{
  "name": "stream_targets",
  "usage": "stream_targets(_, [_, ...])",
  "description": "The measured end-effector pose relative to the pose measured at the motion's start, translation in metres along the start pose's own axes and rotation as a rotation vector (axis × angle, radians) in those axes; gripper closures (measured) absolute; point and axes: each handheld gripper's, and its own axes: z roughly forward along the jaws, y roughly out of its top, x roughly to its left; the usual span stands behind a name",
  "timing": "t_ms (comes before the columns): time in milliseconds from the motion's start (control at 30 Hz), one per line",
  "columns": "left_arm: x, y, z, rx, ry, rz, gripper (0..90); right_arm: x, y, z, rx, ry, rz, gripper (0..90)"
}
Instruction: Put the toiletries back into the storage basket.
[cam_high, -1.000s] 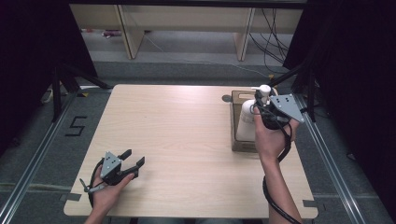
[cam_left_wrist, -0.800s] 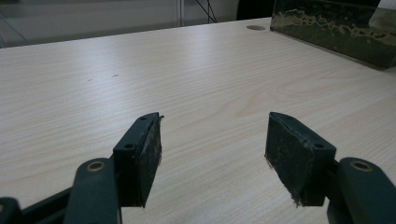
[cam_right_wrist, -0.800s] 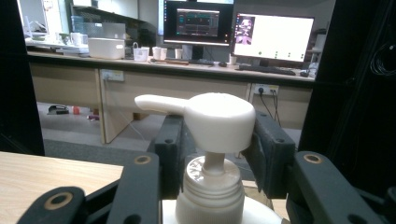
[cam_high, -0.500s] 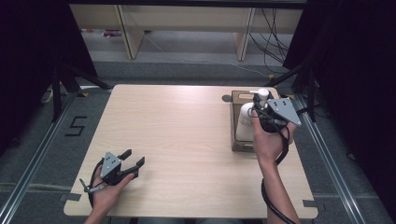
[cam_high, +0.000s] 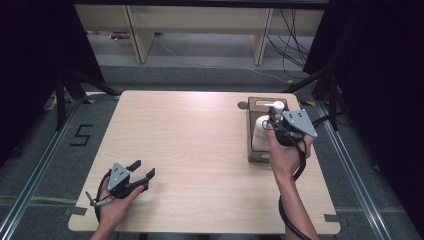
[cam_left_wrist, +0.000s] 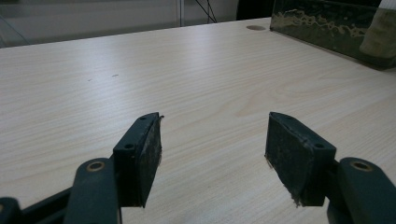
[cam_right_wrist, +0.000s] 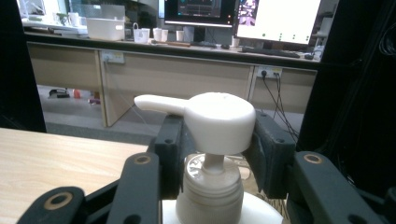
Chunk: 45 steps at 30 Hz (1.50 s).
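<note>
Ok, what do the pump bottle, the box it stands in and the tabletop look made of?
Pump bottle: likely plastic, off-white and matte, with a moulded spout and a ribbed collar; the right gripper has its jaws around the pump head. Box: looks like brown wood or board, with a dark mottled side in the left gripper view. Tabletop: pale wood-grain, probably laminate, with a soft sheen.

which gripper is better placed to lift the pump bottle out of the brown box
Right. The right hand-held gripper already has its jaws on either side of the pump bottle, at the pump head, in the brown box. The left hand-held gripper sits open at the table's near left corner, far from it.
</note>
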Motion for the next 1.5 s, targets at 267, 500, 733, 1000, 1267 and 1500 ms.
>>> stream_targets(267, [0.0, 0.0, 0.0, -0.002, -0.003, -0.002, 35.4, 0.0, -0.007, 0.001, 0.019, -0.001, -0.004, 60.0])
stream_targets(500, [-0.001, 0.0, 0.0, -0.002, -0.003, -0.002, 35.4, -0.002, -0.009, 0.0, 0.015, -0.013, 0.002, 59.7])
stream_targets(733, [-0.001, 0.0, 0.0, -0.001, -0.003, 0.0, 35.4, -0.005, -0.011, -0.006, 0.006, 0.001, 0.016, 54.2])
stream_targets(1000, [-0.001, 0.0, 0.0, -0.002, -0.005, 0.0, 35.4, -0.013, -0.015, -0.011, 0.011, 0.041, 0.028, 35.1])
stream_targets(1267, [-0.001, 0.0, 0.001, -0.008, -0.006, -0.007, 35.4, -0.022, -0.028, -0.021, 0.015, 0.104, 0.029, 31.2])
stream_targets(1500, [-0.002, 0.0, 0.001, -0.009, -0.005, -0.009, 35.3, -0.027, -0.043, -0.034, 0.035, 0.126, 0.023, 31.6])
